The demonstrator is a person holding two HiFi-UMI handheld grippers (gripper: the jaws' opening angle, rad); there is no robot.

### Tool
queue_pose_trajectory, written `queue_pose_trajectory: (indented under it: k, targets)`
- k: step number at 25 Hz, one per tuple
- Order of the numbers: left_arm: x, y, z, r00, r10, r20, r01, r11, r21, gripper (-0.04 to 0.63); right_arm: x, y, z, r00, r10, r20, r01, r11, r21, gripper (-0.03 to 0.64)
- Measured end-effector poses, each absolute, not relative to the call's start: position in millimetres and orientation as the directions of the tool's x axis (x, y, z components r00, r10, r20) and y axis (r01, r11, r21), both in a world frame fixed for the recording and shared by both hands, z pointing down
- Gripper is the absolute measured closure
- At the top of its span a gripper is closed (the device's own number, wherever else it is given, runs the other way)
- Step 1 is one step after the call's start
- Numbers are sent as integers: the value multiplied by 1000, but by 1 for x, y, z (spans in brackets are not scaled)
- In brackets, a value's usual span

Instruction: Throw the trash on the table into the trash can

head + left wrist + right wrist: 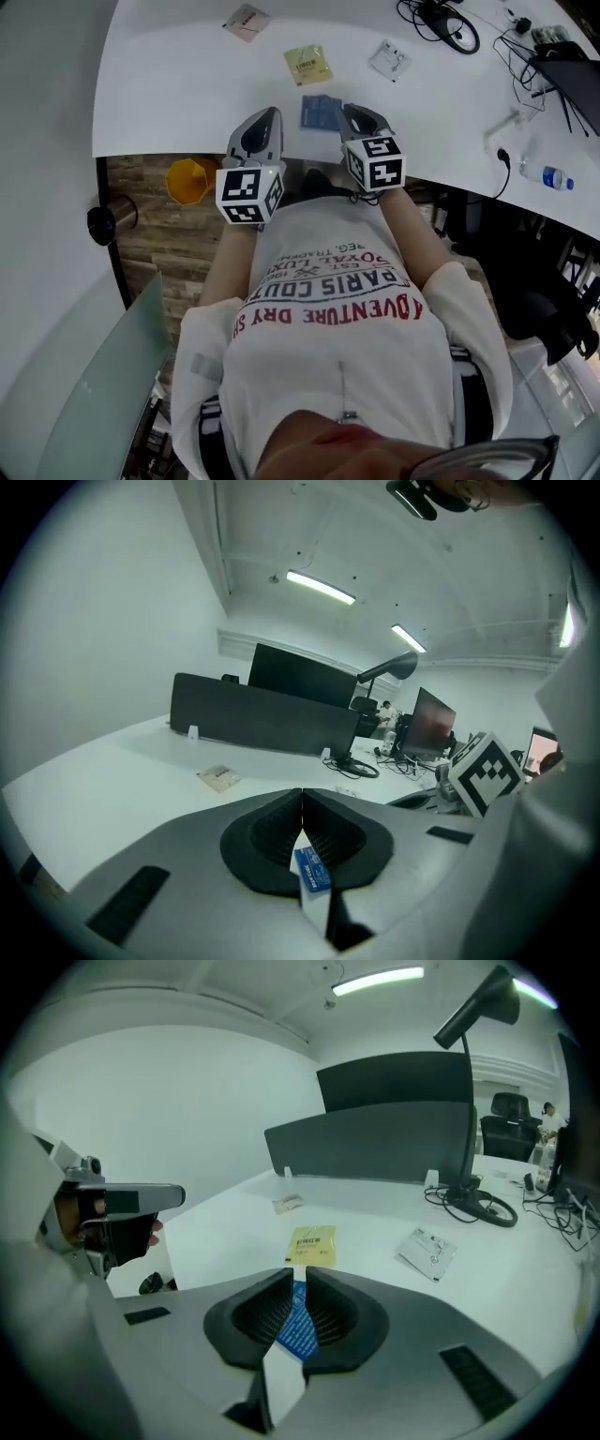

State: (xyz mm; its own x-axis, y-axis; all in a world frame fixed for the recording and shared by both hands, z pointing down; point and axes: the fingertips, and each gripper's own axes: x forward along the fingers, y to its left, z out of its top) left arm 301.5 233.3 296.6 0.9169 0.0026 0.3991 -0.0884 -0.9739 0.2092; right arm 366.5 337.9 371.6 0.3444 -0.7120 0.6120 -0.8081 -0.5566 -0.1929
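Trash is mostly not binned yet: yellow packet [308,65], tan packet [247,21] and clear wrapper [388,60] lie on the tabletop [178,84]. Left gripper [302,803] and right gripper [298,1283] both have fingers clamped on a blue packet [321,112] at the tabletop's near edge. Orange trash can [190,180] sits below. Can't tell if that's one packet or two.

Overhead, white ceiling strip lights [321,587] give bright, even, cool light, and the smooth white desk [187,84] carries only faint shadows. All views bow at the edges; both gripper views darken to black corners. The small blue printed packet [312,870] nearest the lens looks soft.
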Motion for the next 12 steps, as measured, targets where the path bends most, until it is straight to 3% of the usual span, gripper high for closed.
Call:
queue_pose_trajectory:
  k: [1,3,7,12]
  targets:
    - [307,233,304,911,4,413,-93,-972,215,572,371,338,382,322,-704,633,-810,-551,-201,583]
    - [313,233,318,896,6,445,-107,-968,228,572,373,341,406,269,-680,682,-812,-541,-219,427]
    - [319,233,345,863,16,505,-130,-959,253,572,373,347,447,208,-617,759,-813,-540,-216,367]
    - [331,237,364,838,26,544,-143,-953,266,572,381,353,474,226,-548,806,-836,-534,-128,360]
